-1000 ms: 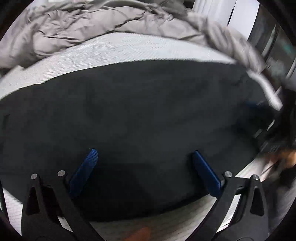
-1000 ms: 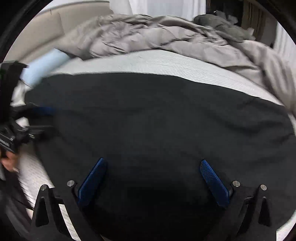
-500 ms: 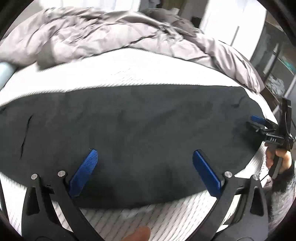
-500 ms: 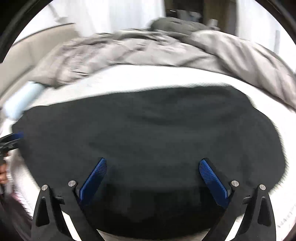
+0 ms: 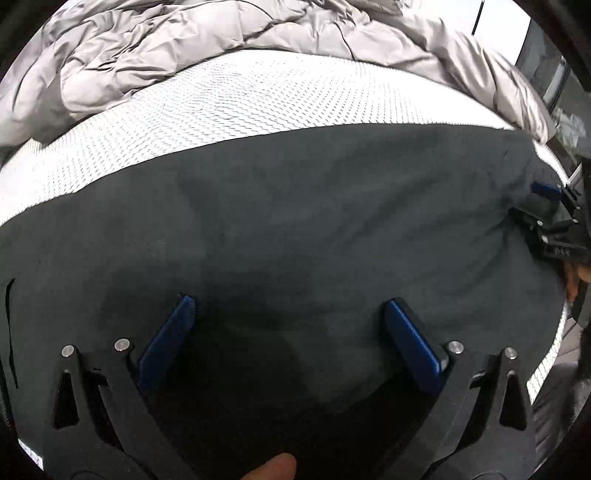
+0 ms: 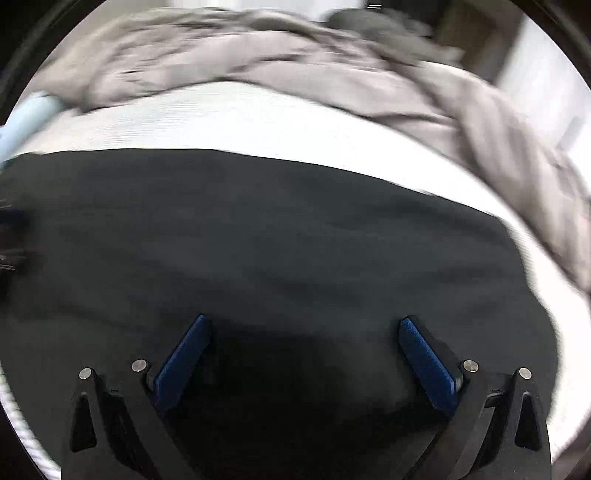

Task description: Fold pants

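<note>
The dark pants [image 5: 295,229] lie flat across the mattress [image 5: 229,99], duvet [image 5: 221,29] bunched at twelve o'clock. The left gripper [image 5: 288,325] and right gripper [image 6: 303,343] hover spread, empty (a shallow pinch could drag one layer, skewing the fold).

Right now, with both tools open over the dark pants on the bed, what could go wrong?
1. The left tool and right tool hang open over the middle of the pants, not an edge, so closing may pinch a bunched lump or several layers.
2. The rumpled grey duvet lies close behind on the mattress; a fold pushed that way could land on it and wrinkle.
</note>
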